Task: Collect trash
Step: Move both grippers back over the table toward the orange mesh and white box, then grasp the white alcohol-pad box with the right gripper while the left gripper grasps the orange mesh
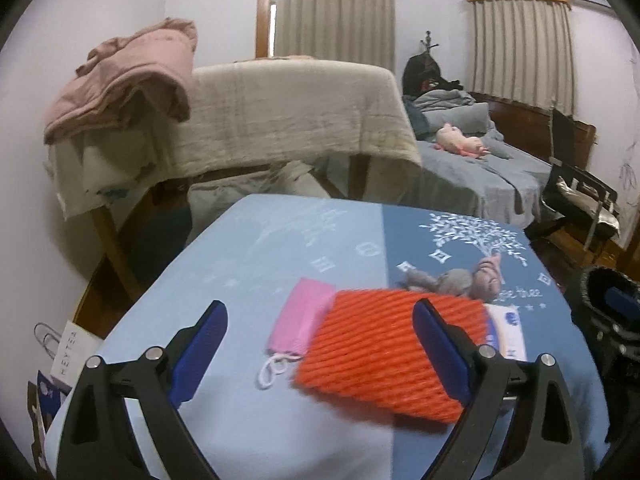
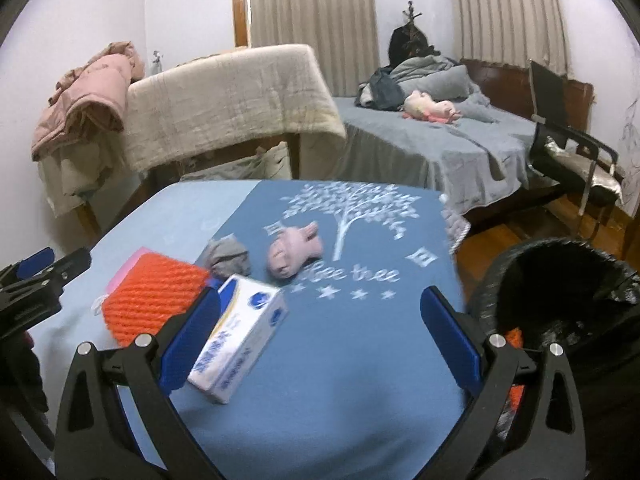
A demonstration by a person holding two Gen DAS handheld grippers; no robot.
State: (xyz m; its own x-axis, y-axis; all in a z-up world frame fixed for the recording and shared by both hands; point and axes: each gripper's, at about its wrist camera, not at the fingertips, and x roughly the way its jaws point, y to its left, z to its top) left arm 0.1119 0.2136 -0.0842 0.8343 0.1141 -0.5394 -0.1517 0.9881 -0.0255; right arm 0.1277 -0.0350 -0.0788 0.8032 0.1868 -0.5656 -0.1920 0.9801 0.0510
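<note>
An orange foam net lies on the blue-covered table, partly over a pink pouch. My left gripper is open, just above and in front of the net, with nothing held. In the right wrist view the orange foam net sits at the left, a white tissue box beside the left finger of my open right gripper. A grey crumpled wad and a pink crumpled wad lie further back. The left gripper shows at the far left.
A black-lined trash bin stands on the floor right of the table, with something orange inside. Behind are a cloth-draped table, a bed and a black chair.
</note>
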